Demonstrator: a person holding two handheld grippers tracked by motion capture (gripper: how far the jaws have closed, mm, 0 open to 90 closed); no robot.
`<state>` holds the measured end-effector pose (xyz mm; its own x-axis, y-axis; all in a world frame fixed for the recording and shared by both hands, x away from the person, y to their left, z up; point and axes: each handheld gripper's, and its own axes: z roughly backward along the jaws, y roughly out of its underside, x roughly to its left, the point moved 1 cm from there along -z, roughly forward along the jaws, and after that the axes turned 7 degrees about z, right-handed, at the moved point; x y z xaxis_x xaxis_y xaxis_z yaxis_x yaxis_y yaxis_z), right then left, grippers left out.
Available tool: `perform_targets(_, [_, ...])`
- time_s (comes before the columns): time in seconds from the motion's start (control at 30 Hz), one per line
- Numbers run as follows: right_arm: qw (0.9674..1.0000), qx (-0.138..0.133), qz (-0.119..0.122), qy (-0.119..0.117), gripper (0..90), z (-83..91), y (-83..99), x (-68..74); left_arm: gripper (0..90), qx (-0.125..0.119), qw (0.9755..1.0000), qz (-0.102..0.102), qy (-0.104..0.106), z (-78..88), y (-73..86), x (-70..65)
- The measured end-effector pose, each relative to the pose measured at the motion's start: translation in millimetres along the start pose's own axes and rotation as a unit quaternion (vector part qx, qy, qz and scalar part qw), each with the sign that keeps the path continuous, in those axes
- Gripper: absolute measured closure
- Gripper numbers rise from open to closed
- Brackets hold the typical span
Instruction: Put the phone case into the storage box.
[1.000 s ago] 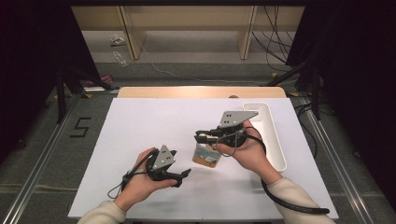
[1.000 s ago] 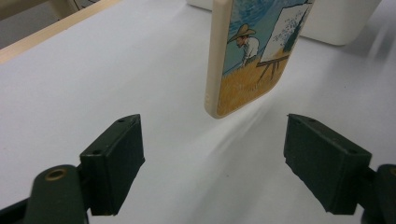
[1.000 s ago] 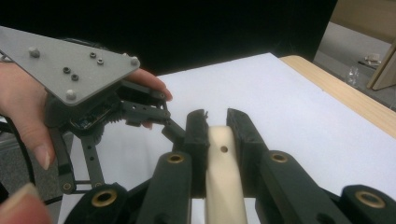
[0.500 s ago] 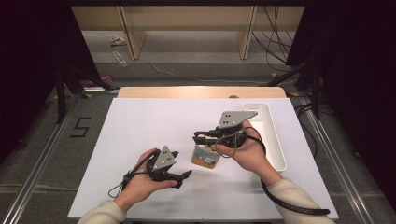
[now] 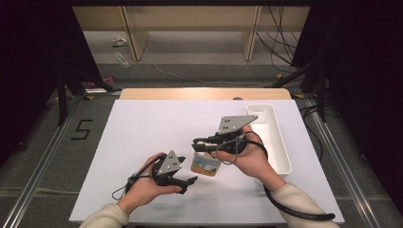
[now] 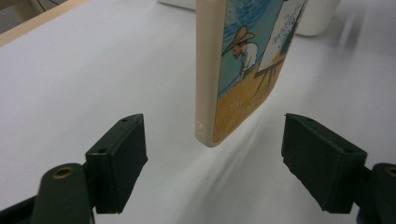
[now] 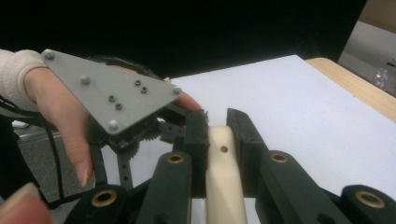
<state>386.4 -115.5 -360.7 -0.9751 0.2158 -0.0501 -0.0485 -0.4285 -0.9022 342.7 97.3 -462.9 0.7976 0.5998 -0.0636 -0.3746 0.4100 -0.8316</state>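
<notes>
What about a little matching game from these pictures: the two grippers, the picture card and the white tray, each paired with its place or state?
Things:
1. left gripper
2. right gripper
3. picture card
4. white tray

States:
A. empty, at the table's right side
B. jaws open, nothing gripped
C. hanging above the table
D. clamped on the card's cream edge

Pairs: 1-B, 2-D, 3-C, 4-A

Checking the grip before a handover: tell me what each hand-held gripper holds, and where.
Right hand-held gripper clamps the flat cream picture-printed phone case by its top edge. Left hand-held gripper holds nothing.
</notes>
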Motion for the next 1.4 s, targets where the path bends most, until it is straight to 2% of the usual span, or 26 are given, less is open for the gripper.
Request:
perform_targets(0.1, [1.0000,0.000,-0.002,-0.004,79.7,-0.5,-0.4,1.2,21.7,-0.001,1.0000,0.000,0.004,-0.9,0.0,-0.3])
perform_targets(0.47, [0.9998,0.002,-0.003,-0.018,79.7,-4.8,-0.9,5.0,25.0,0.000,0.9992,-0.023,0.033,-6.6,1.0,-3.4])
perform_targets(0.77, [0.9996,0.005,-0.006,-0.027,79.7,-7.1,-0.6,6.9,31.3,-0.003,0.9989,-0.018,0.043,-7.7,0.4,-3.5])
perform_targets(1.17, [0.9992,-0.003,-0.015,-0.037,79.7,-7.7,-1.1,7.8,44.7,-0.015,0.9978,-0.014,0.064,-7.9,-0.6,-3.4])
perform_targets(1.3, [0.9992,-0.004,-0.015,-0.036,79.7,-7.9,-0.6,7.4,55.5,-0.024,0.9970,-0.008,0.072,-6.9,-2.8,-3.1])
perform_targets(1.4, [0.9992,-0.005,-0.016,-0.036,79.7,-8.2,-0.2,7.1,60.8,-0.020,0.9972,-0.005,0.071,-6.4,-3.0,-2.6])
